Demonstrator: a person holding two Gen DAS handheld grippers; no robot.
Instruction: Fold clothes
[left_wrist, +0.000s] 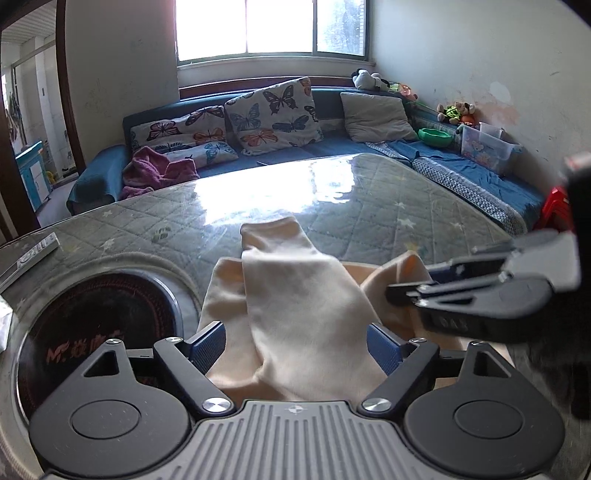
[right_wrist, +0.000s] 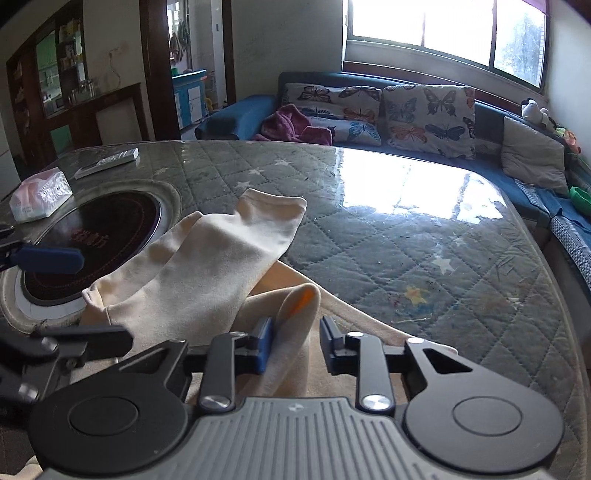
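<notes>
A cream garment (left_wrist: 295, 288) lies on the quilt-patterned glass table (left_wrist: 369, 192), with one long part folded across its body toward the far side. My left gripper (left_wrist: 295, 345) is open wide just above its near edge, the cloth lying between the blue fingers. From the right, my right gripper (left_wrist: 410, 291) reaches in at a raised fold. In the right wrist view the garment (right_wrist: 207, 258) stretches to the left, and my right gripper (right_wrist: 295, 345) is open with an upright fold, orange inside, between its fingers. One finger (right_wrist: 48, 258) of the left gripper shows at the left edge.
A round black induction cooker (left_wrist: 92, 317) is set into the table left of the garment. A remote (right_wrist: 110, 160) and a tissue pack (right_wrist: 37, 199) lie beyond it. A blue sofa (left_wrist: 332, 147) with butterfly cushions runs behind the table; a red stool (left_wrist: 557, 206) stands at the right.
</notes>
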